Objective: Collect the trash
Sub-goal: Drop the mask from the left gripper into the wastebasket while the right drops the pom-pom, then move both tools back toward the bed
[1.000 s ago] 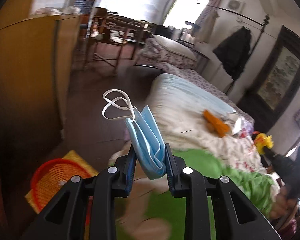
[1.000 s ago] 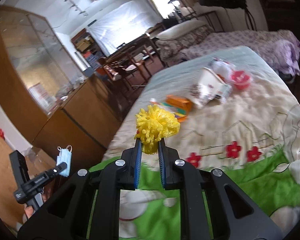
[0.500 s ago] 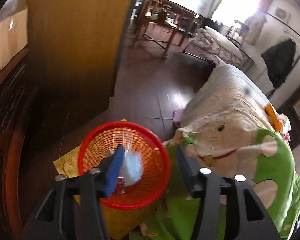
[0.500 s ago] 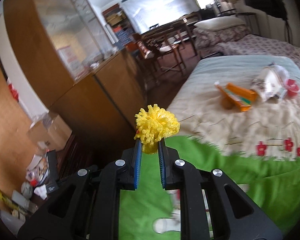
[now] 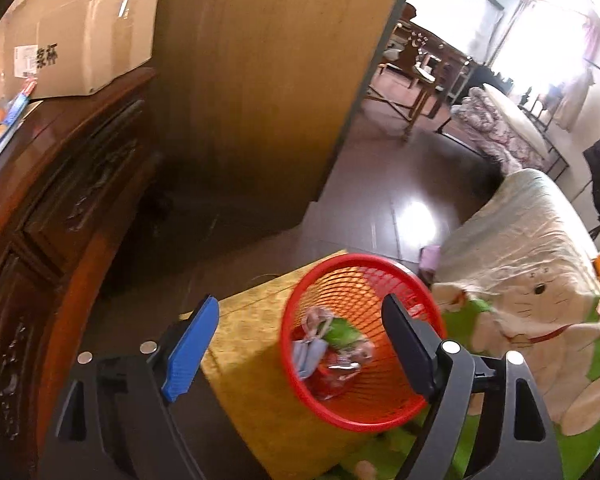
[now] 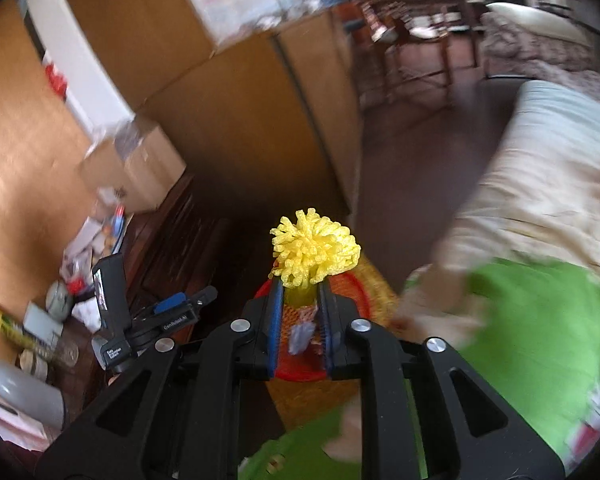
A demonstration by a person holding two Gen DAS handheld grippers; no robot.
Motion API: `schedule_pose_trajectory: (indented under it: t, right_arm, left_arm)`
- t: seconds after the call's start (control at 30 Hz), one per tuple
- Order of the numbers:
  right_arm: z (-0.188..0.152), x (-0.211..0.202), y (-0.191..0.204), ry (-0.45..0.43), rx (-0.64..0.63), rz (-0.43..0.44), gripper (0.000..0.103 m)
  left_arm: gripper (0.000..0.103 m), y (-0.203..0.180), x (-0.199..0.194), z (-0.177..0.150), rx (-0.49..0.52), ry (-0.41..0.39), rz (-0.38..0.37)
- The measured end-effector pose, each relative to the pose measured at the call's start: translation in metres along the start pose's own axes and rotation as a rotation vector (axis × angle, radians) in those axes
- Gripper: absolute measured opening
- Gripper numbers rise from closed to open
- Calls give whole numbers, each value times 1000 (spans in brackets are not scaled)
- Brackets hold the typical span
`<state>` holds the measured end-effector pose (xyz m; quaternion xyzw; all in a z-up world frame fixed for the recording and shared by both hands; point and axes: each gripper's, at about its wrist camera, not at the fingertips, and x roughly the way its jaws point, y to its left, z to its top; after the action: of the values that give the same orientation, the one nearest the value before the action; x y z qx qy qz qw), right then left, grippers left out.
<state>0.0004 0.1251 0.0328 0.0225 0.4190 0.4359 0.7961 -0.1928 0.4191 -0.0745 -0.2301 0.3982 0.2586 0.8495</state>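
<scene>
Right wrist view: the right tongs (image 6: 299, 294), just starting to open, pinch a yellow pom-pom (image 6: 315, 246) right above the red basket (image 6: 354, 286); the left tongs (image 5: 300, 320) are opening wide, empty.

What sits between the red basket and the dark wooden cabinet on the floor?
In the left wrist view, a yellow patterned mat under the red basket reaches toward the dark wooden cabinet; past its edge, only bare dark floor.

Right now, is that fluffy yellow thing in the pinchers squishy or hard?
Probably squishy: the yellow foam net puffs out above the right gripper, narrowing where it is pinched. Likely very light, being mostly holes. It should drop softly into the red basket.
</scene>
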Motion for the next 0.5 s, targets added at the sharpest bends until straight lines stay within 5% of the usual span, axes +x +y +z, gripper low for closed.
schedule_pose_trajectory:
  t: [0.13, 0.5]
  right_arm:
    - [5, 33, 10, 55, -31, -19, 34]
    - [2, 5, -12, -16, 26, -36, 34]
  left_arm:
    - [83, 5, 0, -2, 12, 2, 37]
    - [84, -18, -12, 1, 33, -10, 10]
